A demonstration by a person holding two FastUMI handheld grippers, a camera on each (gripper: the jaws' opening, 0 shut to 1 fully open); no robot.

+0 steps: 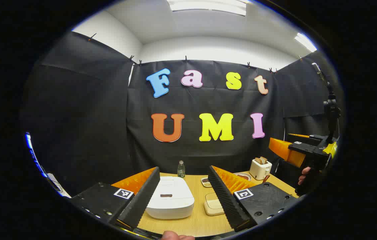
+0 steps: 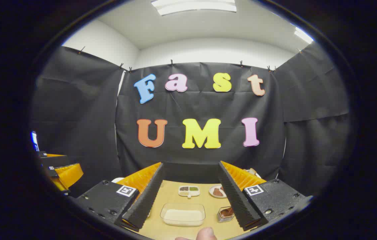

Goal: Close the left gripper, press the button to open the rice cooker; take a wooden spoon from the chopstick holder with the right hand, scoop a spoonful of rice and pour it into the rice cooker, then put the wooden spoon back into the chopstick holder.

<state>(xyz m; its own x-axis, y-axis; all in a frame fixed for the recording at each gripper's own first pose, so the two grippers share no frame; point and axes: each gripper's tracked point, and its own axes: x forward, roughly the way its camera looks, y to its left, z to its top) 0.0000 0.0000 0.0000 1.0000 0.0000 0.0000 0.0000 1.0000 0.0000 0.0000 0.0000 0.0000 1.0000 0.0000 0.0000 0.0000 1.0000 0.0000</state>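
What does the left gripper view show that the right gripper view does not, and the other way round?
Left gripper view: a closed white rice cooker, a bottle behind it, and a toaster at the far right. Right gripper view: a clear tub of rice with a small jar beside it. Both: the wooden table.

This is a recording booth set up inside an office-like room, dressed as a small kitchen corner. Black cloth (image 1: pixel 85 110) hangs clipped on three sides, with white walls (image 1: pixel 215 48) and ceiling light panels (image 1: pixel 208 6) showing above it. A wood-grain worktop (image 1: pixel 197 220) carries kitchen things: a white rice cooker (image 1: pixel 171 197) near the left, a toaster (image 1: pixel 260 168) holding bread at far right, a bottle (image 1: pixel 181 169) at the back, and a clear tray of rice (image 2: pixel 183 214) beside small dishes (image 2: pixel 189 190).
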